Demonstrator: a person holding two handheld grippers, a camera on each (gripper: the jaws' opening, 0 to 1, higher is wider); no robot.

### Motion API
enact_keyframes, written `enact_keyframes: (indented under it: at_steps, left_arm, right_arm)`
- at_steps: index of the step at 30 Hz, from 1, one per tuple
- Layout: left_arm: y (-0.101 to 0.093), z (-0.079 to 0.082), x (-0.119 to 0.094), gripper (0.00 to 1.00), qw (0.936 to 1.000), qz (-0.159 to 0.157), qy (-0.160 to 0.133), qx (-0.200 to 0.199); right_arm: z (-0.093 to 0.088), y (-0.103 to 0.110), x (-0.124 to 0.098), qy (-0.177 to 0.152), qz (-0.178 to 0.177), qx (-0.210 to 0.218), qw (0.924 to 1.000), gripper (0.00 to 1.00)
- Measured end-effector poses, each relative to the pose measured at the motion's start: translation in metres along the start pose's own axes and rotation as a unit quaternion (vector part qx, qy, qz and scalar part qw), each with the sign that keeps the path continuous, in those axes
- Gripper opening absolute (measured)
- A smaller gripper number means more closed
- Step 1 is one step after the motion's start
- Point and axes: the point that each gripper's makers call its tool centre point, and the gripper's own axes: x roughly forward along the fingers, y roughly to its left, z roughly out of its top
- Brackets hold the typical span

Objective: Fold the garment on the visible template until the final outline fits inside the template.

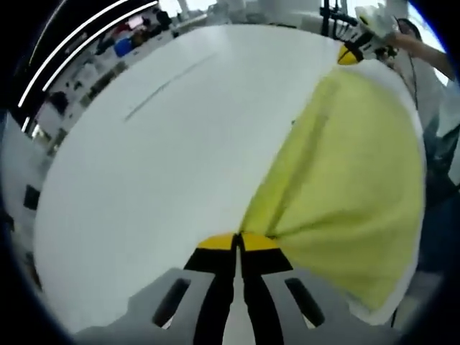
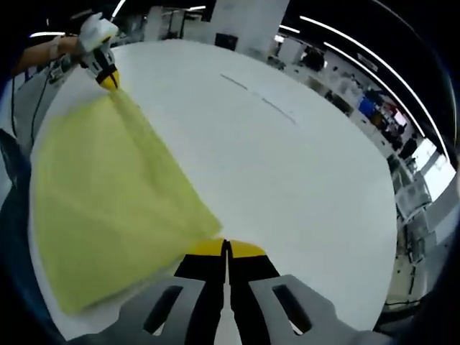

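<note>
From the left gripper view, I find my left gripper [image 1: 238,241] with its yellow-tipped jaws pressed together on one corner of the yellow garment [image 1: 352,194]. The cloth fans out from that pinch across the white table [image 1: 158,165], toward the right of the view. At its far corner the right gripper [image 1: 350,55] meets the fabric, held by a person's hand [image 1: 377,25].

From the right gripper view, I see my right gripper [image 2: 226,248] with jaws closed tight on the near corner of the same garment [image 2: 108,194]. The cloth lies spread on the table [image 2: 287,180] to the left, ending at the left gripper [image 2: 108,79]. A thin dark line [image 2: 259,97] is marked on the table, well apart from the cloth.
</note>
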Motion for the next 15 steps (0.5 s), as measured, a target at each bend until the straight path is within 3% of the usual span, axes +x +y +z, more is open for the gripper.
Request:
enact_keyframes:
  at_steps: [3,8,15]
  left_arm:
    - [0.000,0.000,0.002,0.00,0.9971,-0.001,-0.005,-0.075]
    - [0.004,0.001,0.001,0.03,0.9892,0.007,-0.018,-0.145]
    - [0.012,-0.002,-0.009,0.16,0.9859,0.030,-0.027,-0.163]
  right_arm:
    - [-0.003,0.001,0.005,0.005,0.004,0.005,1.0000,0.01]
    - [-0.008,-0.002,0.007,0.012,0.001,0.018,0.9998,0.01]
    - [-0.006,-0.005,-0.005,0.001,-0.011,0.036,0.9993,0.01]
